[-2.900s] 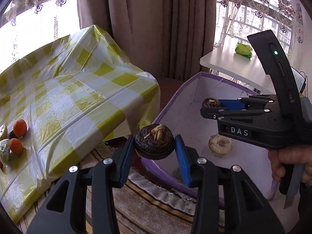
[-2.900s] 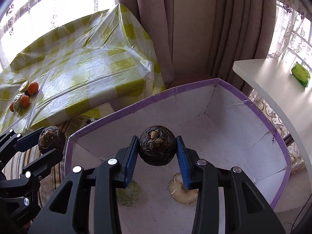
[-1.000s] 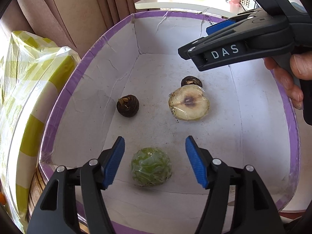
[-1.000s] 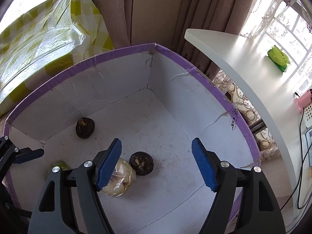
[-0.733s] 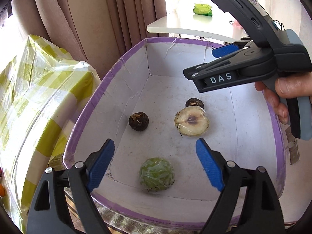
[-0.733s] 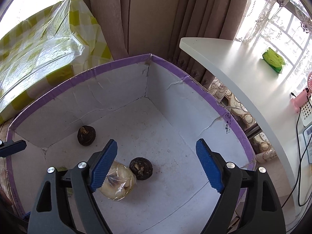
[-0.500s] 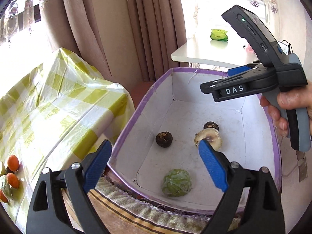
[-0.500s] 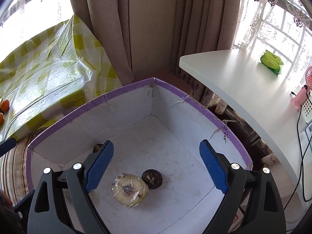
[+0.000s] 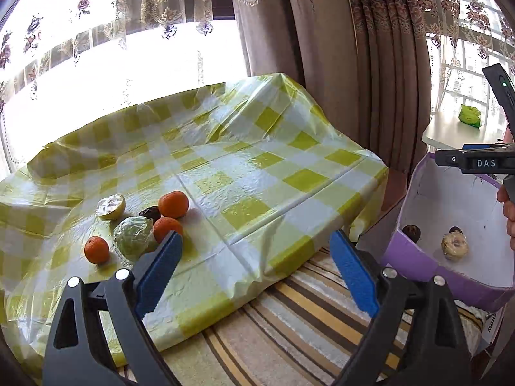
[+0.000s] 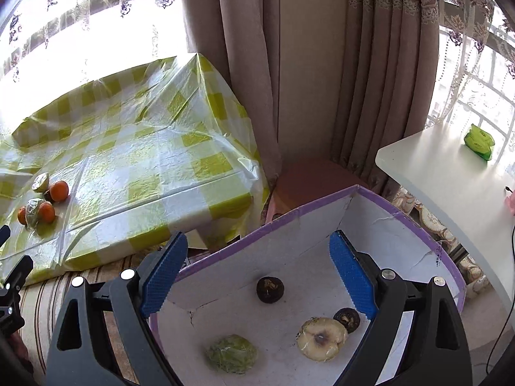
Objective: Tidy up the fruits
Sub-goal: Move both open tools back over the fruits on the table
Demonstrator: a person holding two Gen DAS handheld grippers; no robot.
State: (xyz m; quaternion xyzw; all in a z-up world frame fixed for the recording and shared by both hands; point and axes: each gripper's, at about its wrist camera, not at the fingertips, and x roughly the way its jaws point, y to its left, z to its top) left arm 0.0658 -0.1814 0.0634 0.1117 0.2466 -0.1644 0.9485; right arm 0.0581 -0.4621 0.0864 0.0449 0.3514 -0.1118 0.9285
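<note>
A white box with a purple rim (image 10: 322, 206) holds two dark round fruits (image 10: 270, 289), a wrapped pale cut fruit (image 10: 322, 339) and a wrapped green fruit (image 10: 231, 357). On the yellow checked tablecloth (image 9: 244, 173) lie three oranges (image 9: 173, 204), a cut lemon (image 9: 110, 206), a wrapped green fruit (image 9: 133, 238) and a dark fruit (image 9: 149, 214). My left gripper (image 9: 254, 273) is open and empty, facing the table edge. My right gripper (image 10: 257, 273) is open and empty above the box; it also shows in the left wrist view (image 9: 476, 162).
A striped rug (image 9: 289, 337) covers the floor between table and box. Brown curtains (image 10: 305, 64) hang behind. A white side table (image 10: 450, 173) with a green packet (image 10: 479, 141) stands right of the box.
Both grippers let their dark fruits go into the box and opened. The left gripper has since swung left to face the table; the right has risen above the box.
</note>
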